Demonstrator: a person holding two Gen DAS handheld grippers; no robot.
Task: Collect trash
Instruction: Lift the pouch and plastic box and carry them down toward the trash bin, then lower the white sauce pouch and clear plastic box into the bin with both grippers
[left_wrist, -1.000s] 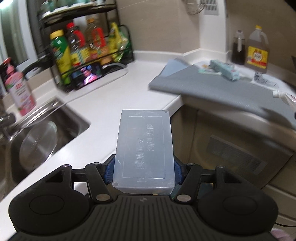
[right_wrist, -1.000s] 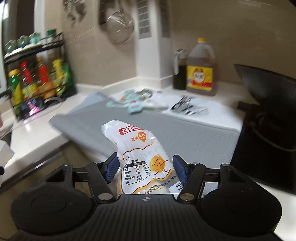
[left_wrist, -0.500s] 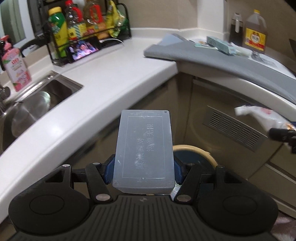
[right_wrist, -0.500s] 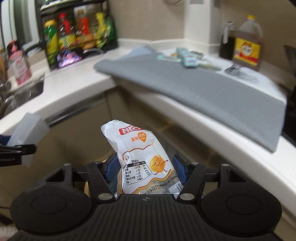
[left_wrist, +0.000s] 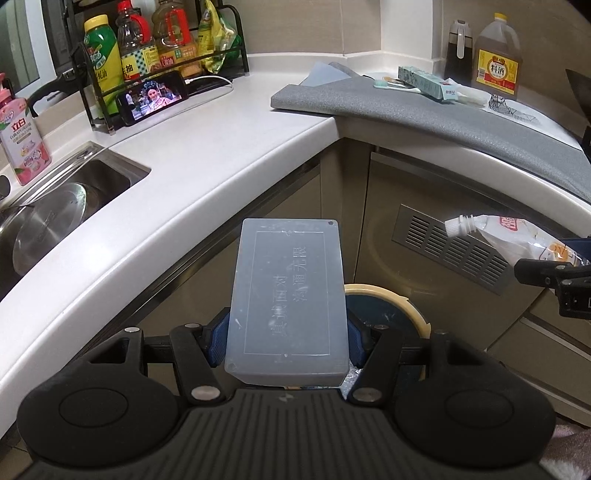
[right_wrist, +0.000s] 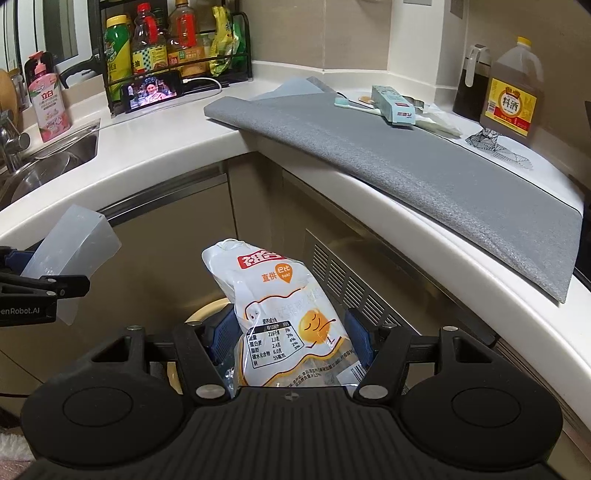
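Here, on the left, a translucent plastic box (left_wrist: 286, 299) is clamped between the fingers of the left claw (left_wrist: 286, 341), held by its near end with the far end jutting out in the air past the white surface (left_wrist: 207, 162). It is judged stiff, light and rather slippery, so the long side walls are best gripped squarely. Below it, a round bin (left_wrist: 384, 306) with a cream rim is partly seen on the floor, against the cabinet fronts. To the right, a white drink pouch (right_wrist: 284, 317) is pinched at its lower half by the right claw (right_wrist: 286, 341), closed onto it, spout end pointing away. The pouch is judged soft, crinkly and light; it would fold if taken by the spout. More items are left far off on the grey mat (right_wrist: 424, 162)
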